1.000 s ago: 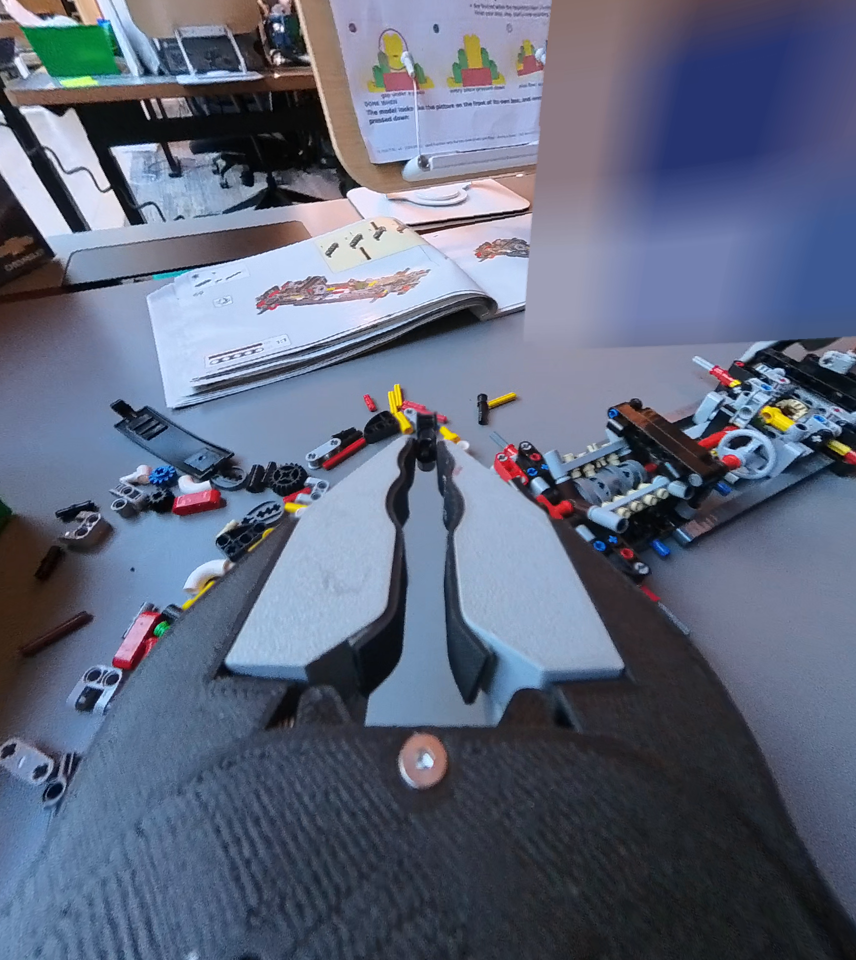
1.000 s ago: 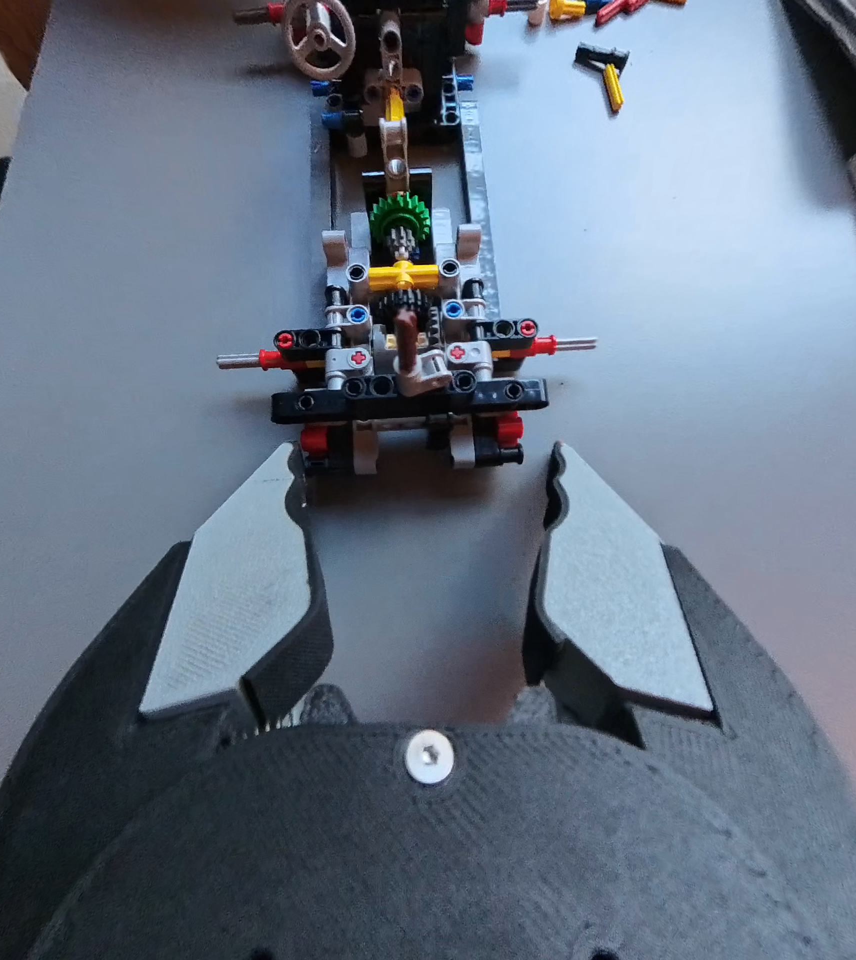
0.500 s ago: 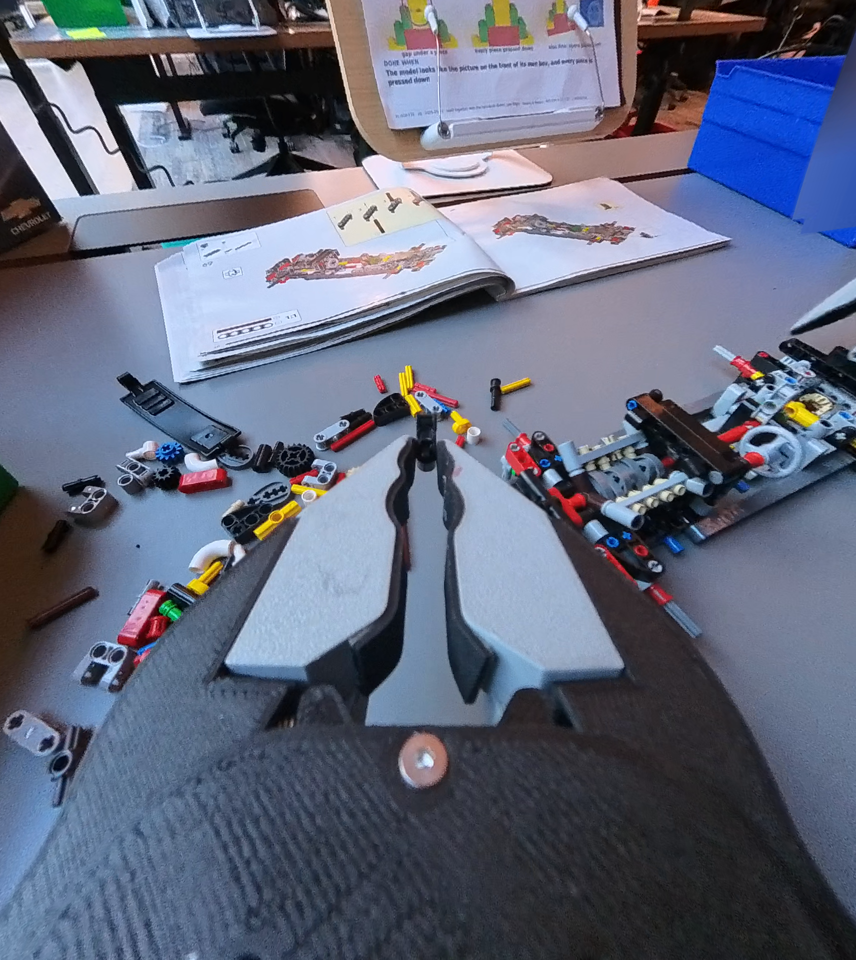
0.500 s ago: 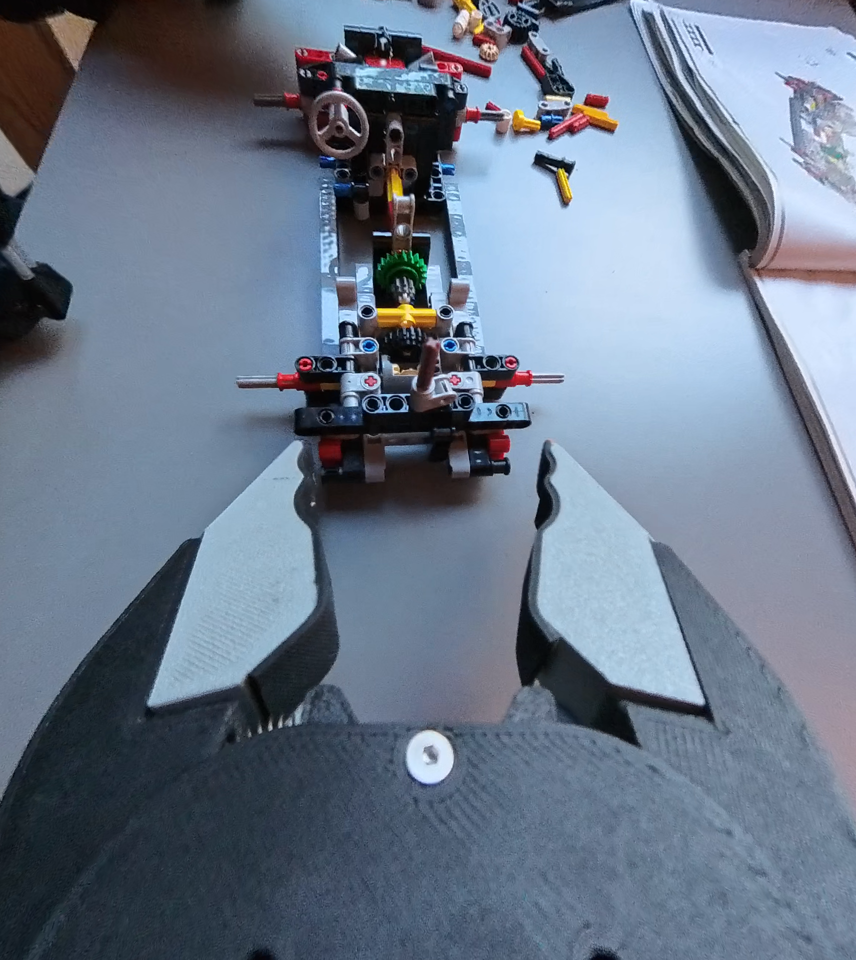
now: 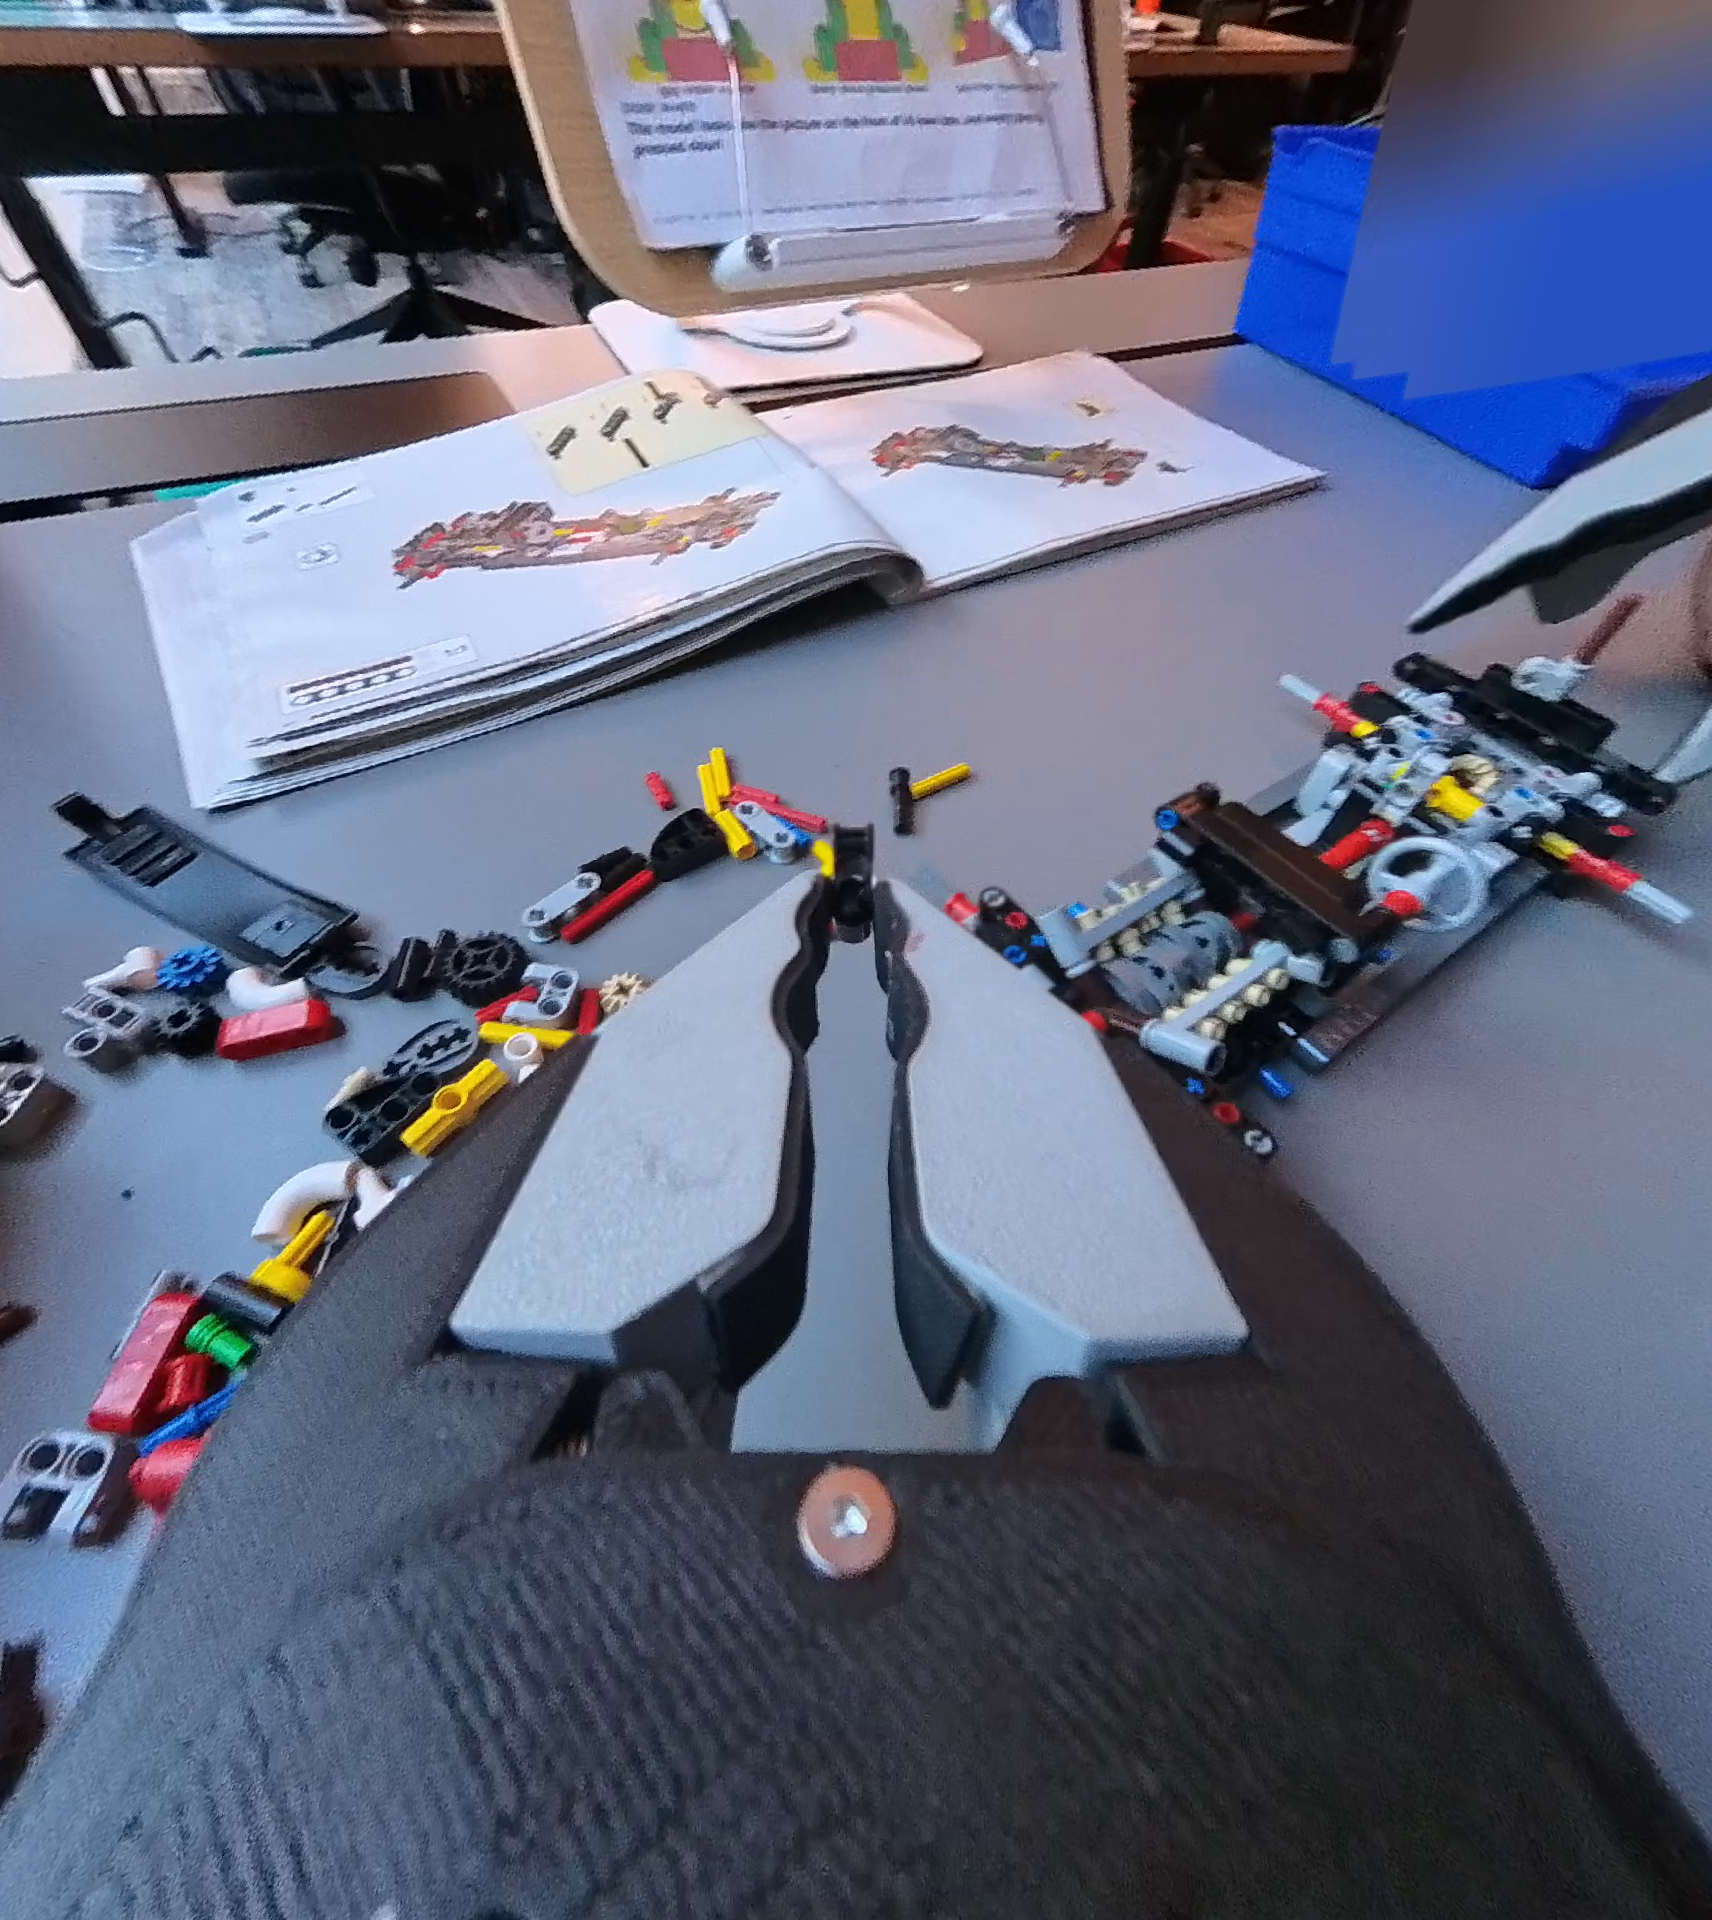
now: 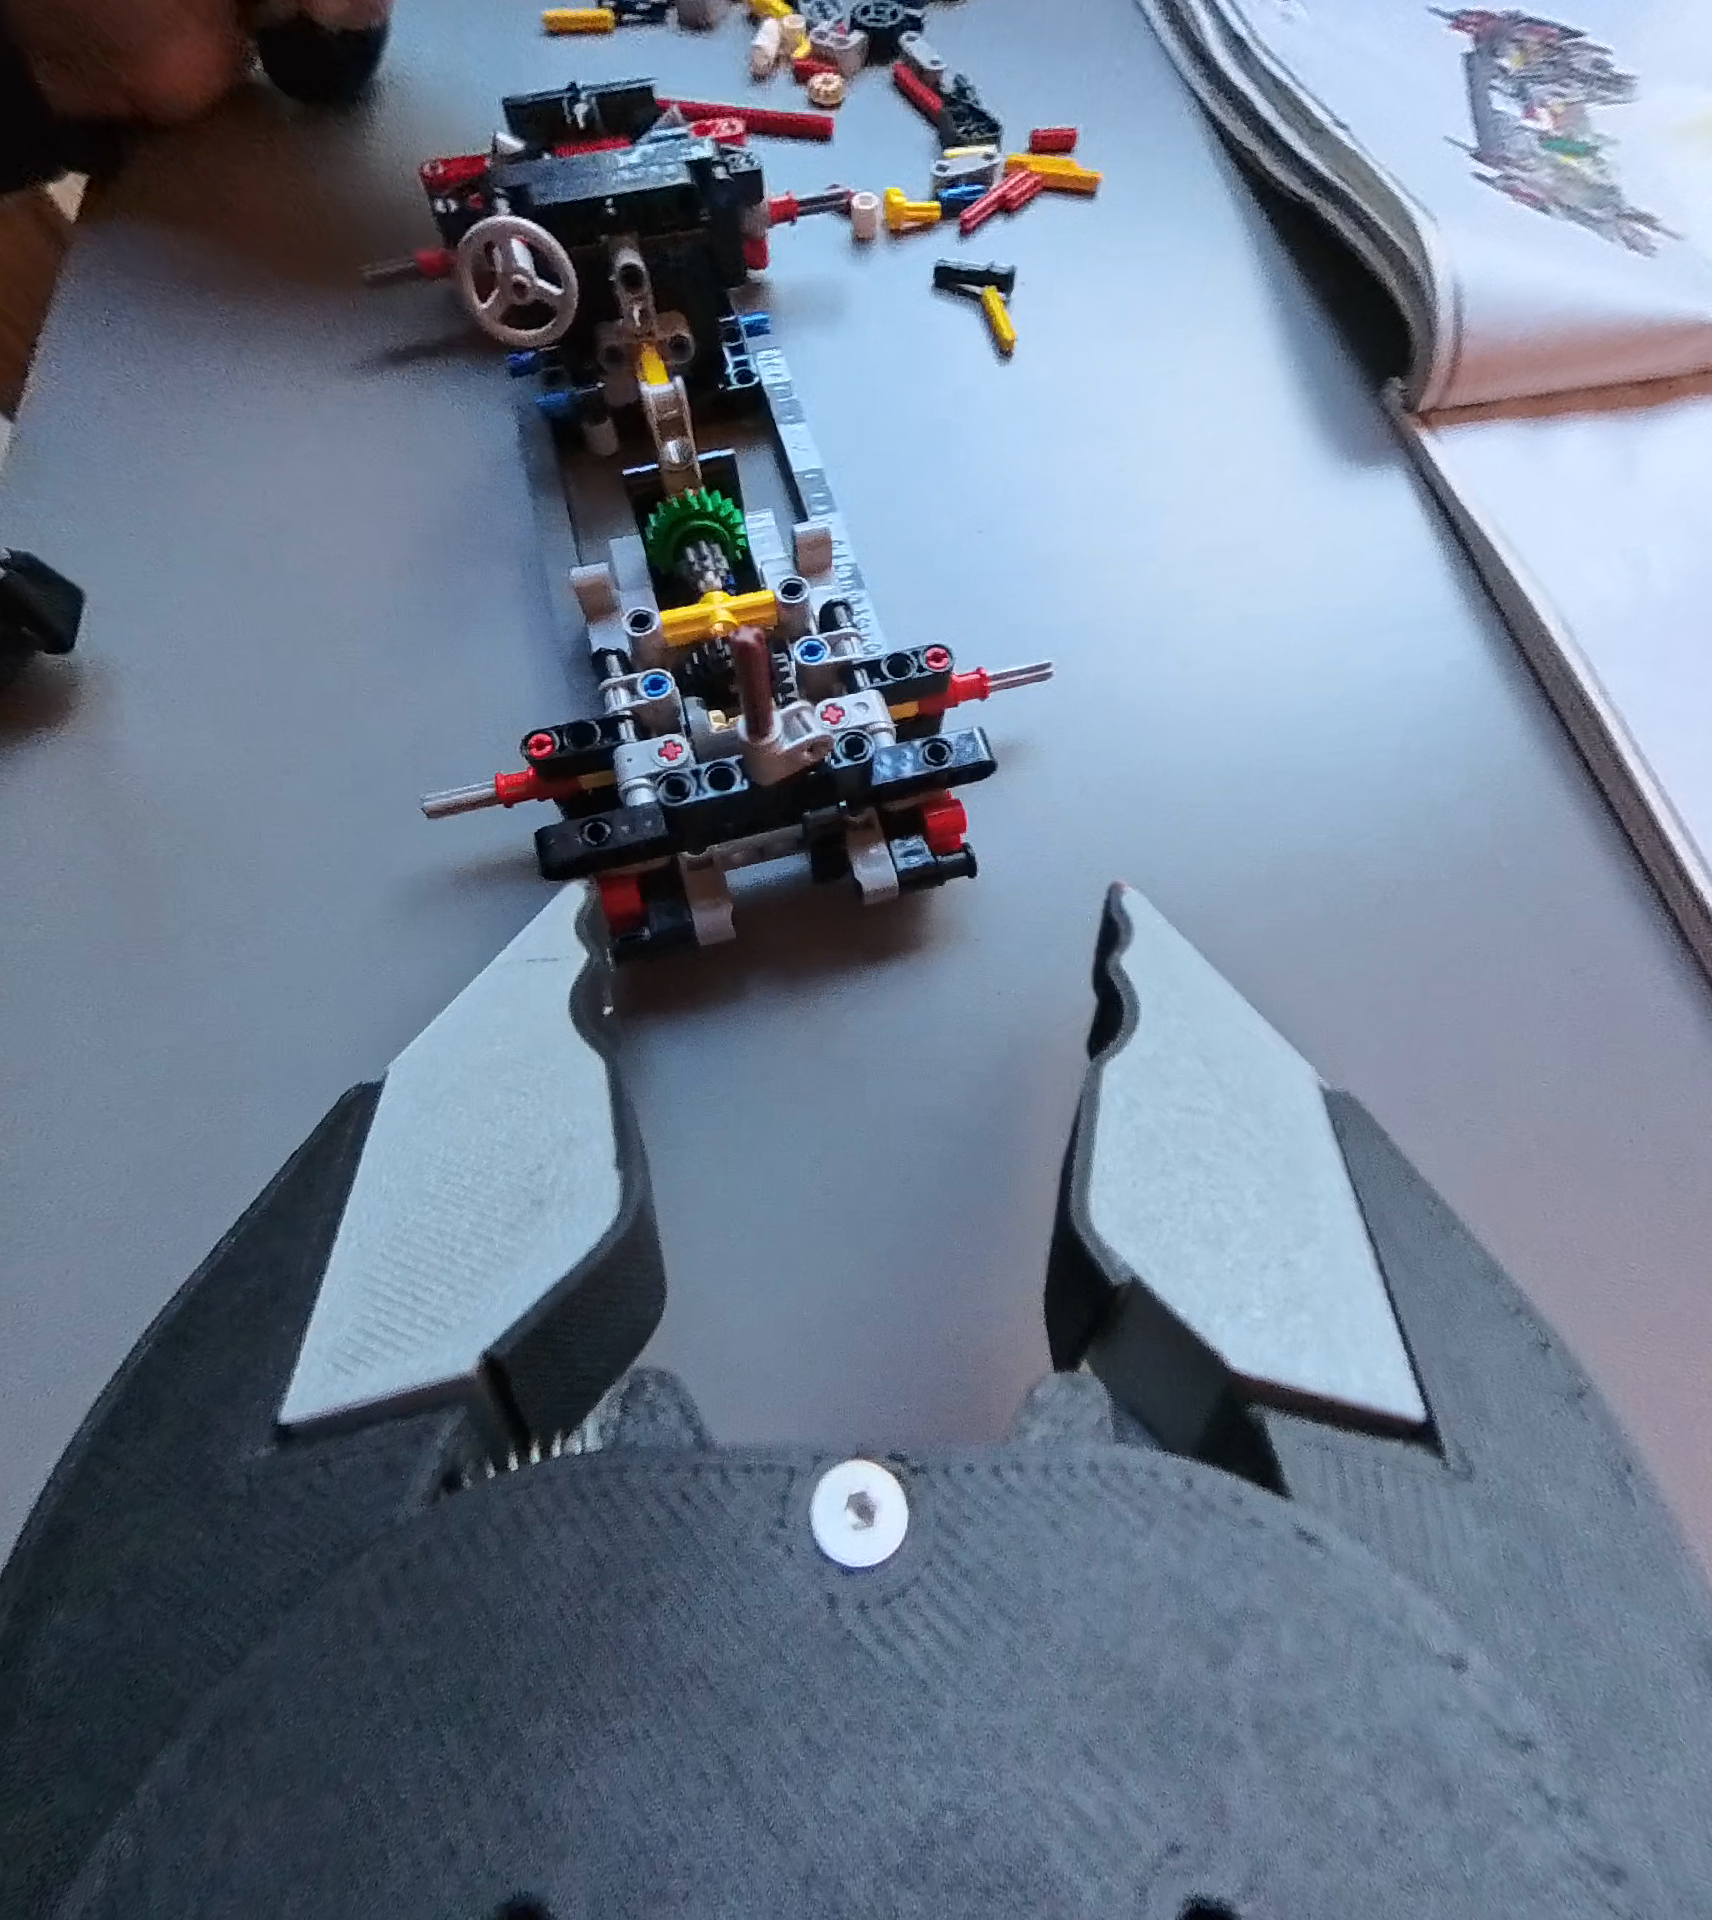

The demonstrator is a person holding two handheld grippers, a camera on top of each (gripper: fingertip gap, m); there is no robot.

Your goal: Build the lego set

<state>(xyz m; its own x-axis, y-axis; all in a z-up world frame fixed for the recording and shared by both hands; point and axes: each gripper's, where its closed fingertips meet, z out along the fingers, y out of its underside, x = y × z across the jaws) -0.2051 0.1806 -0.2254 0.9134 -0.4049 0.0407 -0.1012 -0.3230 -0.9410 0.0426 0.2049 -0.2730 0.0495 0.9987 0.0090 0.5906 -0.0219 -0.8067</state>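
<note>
Grey tabletop [image 5: 1091, 675] carries everything. Left hand-held gripper [image 5: 850, 894] is nearly closed, tips pinching a small black plastic connector piece [image 5: 852, 868] that sticks out past the fingertips, held above the tabletop. Below and around it, mostly to its left: scattered pile of loose plastic building pieces [image 5: 478, 997], red/yellow/black/grey, incl. a black gear and a flat black panel [image 5: 197, 888]. A black pin w/ a yellow axle [image 5: 919, 792] lies apart from the pile, just beyond the tips.

Right hand-held gripper [image 6: 847, 914] is wide open, nothing between the pads. Its left fingertip [image 6: 551, 935] sits right at the near end of the long half-built plastic car chassis [image 6: 727, 644]; can't tell if it touches. Right fingertip is clear of the chassis. Chassis lies lengthwise ahead of the gripper, w/ a green gear mid-frame and a grey steering wheel [image 6: 517, 278] at the far end.

Open instruction booklet [image 5: 623, 540] lies flat beyond the loose pieces. Blue plastic bin [image 5: 1299, 270] at far right edge.
</note>
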